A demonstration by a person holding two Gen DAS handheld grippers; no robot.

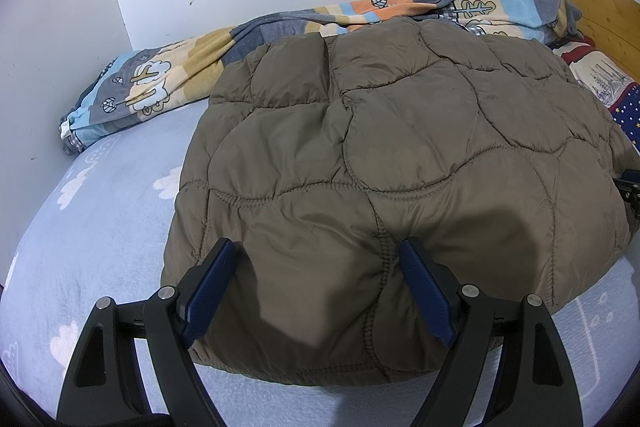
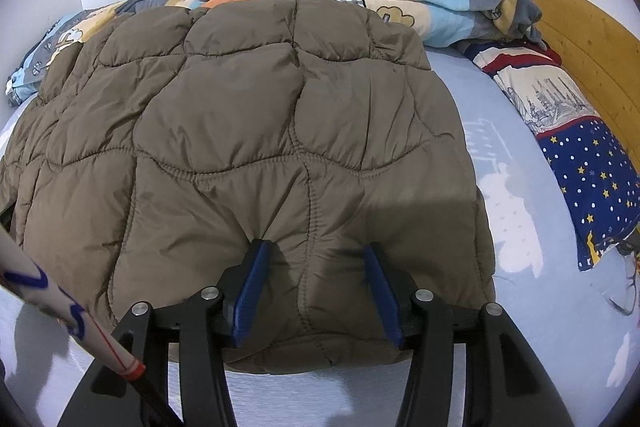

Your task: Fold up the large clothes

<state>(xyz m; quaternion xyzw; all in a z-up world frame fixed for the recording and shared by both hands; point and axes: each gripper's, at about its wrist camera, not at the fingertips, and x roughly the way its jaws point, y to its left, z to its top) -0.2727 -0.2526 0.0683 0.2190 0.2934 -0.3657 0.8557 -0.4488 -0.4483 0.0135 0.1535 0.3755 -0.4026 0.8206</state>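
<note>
A brown quilted jacket (image 1: 380, 155) lies spread on the light blue bed sheet (image 1: 100, 235); it also fills the right wrist view (image 2: 248, 131). My left gripper (image 1: 320, 247) is open, its blue-padded fingers (image 1: 424, 291) pressed on either side of a bulge of the jacket's near edge. My right gripper (image 2: 316, 251) is open too, its fingers (image 2: 250, 291) straddling the jacket's near hem toward its right side. Neither pair of jaws is closed on the fabric.
A striped cartoon-print blanket (image 1: 168, 83) is bunched along the white wall behind the jacket. A star-and-city print pillow (image 2: 592, 171) lies at the right by the wooden headboard (image 2: 588, 39). A white tube with red and blue markings (image 2: 68, 311) crosses the lower left.
</note>
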